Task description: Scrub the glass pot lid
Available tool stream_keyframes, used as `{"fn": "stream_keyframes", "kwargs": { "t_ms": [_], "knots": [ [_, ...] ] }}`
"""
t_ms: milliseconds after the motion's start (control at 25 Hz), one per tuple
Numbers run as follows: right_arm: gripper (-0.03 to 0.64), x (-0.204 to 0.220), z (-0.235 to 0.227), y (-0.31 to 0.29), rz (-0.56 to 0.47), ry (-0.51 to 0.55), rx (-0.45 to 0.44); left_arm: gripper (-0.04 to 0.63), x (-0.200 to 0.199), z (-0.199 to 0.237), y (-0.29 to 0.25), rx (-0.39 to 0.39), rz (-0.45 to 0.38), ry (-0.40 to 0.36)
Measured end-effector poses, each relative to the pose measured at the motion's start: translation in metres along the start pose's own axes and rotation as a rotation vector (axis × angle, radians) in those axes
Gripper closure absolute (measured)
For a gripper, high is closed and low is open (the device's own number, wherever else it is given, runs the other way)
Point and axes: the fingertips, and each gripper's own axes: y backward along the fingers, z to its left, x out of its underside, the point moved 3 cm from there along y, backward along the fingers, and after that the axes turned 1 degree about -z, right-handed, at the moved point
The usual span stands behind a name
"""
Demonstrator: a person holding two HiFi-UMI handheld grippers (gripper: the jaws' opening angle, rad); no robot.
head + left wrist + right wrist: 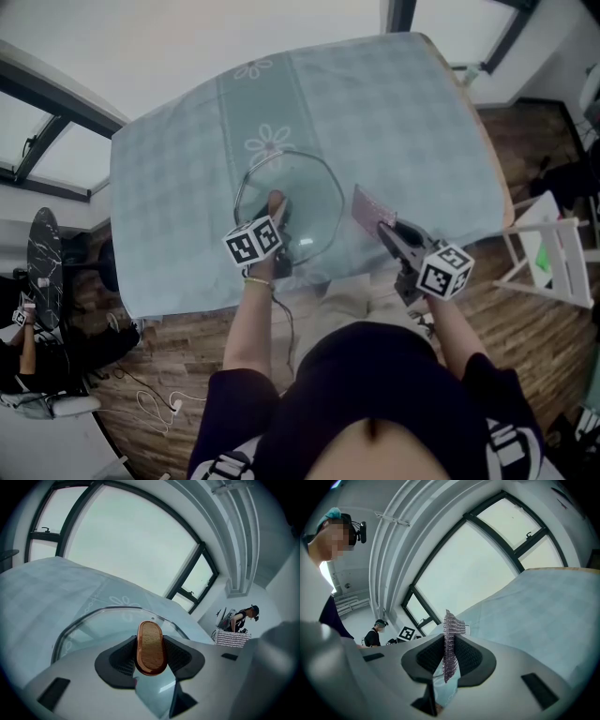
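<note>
Clamping left gripper (151,657) on wooden knob (151,641), steadying glass pot lid (314,192); pinching scrub cloth (451,623) in right gripper (449,660) for scrubbing.

The glass pot lid (314,183) has its near rim hidden beneath the left gripper (277,214); far left of the lid, a person (23,342), possibly seated, is cut off.

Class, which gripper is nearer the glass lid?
Left. The left gripper grips the wooden knob of the glass lid. The right gripper, holding a scrubbing cloth, sits just beyond the lid's right rim.
</note>
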Motion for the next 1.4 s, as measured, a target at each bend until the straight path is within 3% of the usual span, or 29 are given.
{"fn": "stream_keyframes", "kwargs": {
  "t_ms": [480,1000,1200,1400],
  "knots": [
    [0.548,-0.011,-0.004,-0.008,-0.012,-0.011,-0.001,0.428,0.017,-0.001,-0.021,-0.074,0.074,-0.073],
    [0.548,-0.003,0.008,-0.025,0.014,-0.006,-0.031,0.426,0.019,-0.001,-0.023,-0.109,0.056,-0.104],
    [0.548,-0.004,0.016,-0.026,0.032,0.022,-0.039,0.329,0.018,-0.001,-0.014,-0.137,-0.011,-0.186],
    [0.548,-0.006,0.019,-0.023,0.033,0.037,-0.041,0.307,0.017,-0.002,0.001,-0.145,-0.05,-0.195]
  ]
}}
